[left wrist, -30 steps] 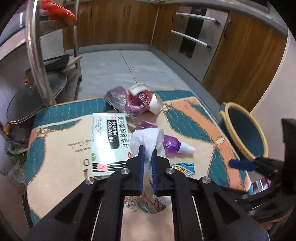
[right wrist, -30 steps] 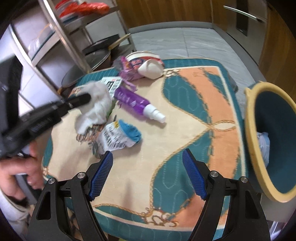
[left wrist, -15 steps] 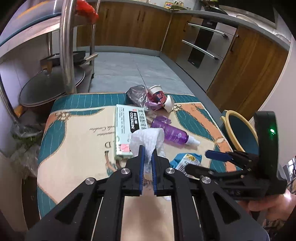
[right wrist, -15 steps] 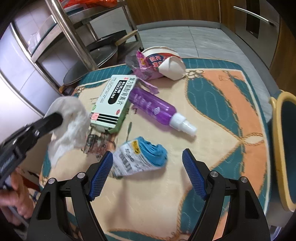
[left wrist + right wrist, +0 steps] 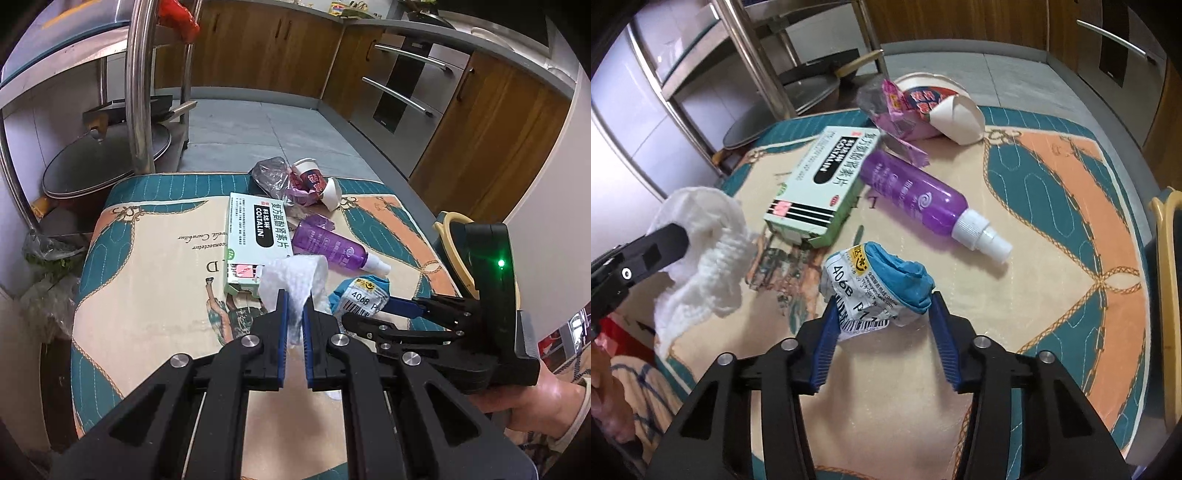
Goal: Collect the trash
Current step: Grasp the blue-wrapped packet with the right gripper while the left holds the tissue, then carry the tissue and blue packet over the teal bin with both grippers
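Grippers both angle down over a table (image 5: 1052, 206) covered in a teal, orange and cream printed cloth. Left gripper (image 5: 294, 308) is clamped on a crumpled white tissue (image 5: 295, 275), soft and ridged, held above the cloth. Right gripper (image 5: 882, 314) has its jaws closing around a scrunched blue and white wrapper (image 5: 875, 284) with a barcode label, lying on the cloth; pads look just about touching its sides. Beyond lie a flat green and white cardboard box (image 5: 823, 184), a smooth purple spray bottle (image 5: 923, 199) on its side, and a crushed paper cup (image 5: 945, 110) with plastic scraps. A yellow-rimmed bin (image 5: 448, 243) stands beside the table.
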A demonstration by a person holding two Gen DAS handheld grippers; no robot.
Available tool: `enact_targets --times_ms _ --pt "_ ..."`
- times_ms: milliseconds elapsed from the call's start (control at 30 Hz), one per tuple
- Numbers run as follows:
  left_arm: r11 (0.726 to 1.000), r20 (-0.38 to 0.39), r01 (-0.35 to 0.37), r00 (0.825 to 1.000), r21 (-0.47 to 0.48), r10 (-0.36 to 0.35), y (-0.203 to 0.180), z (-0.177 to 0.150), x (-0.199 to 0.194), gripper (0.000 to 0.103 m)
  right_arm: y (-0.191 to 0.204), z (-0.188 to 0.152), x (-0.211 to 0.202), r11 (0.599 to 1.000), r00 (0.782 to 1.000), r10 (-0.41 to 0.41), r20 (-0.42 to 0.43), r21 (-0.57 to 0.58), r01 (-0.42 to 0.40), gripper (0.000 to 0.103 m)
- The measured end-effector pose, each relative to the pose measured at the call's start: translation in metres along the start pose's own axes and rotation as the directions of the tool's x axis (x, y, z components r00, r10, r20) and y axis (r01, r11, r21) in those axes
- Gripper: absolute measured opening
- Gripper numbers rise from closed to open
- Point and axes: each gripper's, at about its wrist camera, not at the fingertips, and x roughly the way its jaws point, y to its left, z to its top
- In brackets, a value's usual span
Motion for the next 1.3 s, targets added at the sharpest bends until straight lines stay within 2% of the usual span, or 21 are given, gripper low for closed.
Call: enact_targets --times_ms 167,367,767,1300 --pt "1.000 0.000 -0.005 1.000 0.001 0.005 -0.001 -0.002 -0.002 0.007 -0.003 -0.003 -0.012 1.000 1.000 0.001 0.015 -0.010 0.000 0.046" --pt "1.000 0.005 0.000 1.000 -0.006 0.001 -0.005 -0.003 -0.004 0.007 -0.019 -0.001 -0.033 0.999 0.999 -0.012 0.049 0.030 0.011 0.046" --pt "0.999 0.022 0.039 0.999 0.014 -0.039 -0.033 -0.007 -0.009 0.007 -0.032 -0.011 -0.081 0.999 0.994 -0.041 0.097 0.008 0.040 0.046" --pt "0.993 0.014 0.096 0.995 0.064 -0.097 -0.082 -0.005 -0.005 0.007 -0.079 -0.021 -0.146 0.993 0.981 -0.117 0.154 0.045 0.111 0.046"
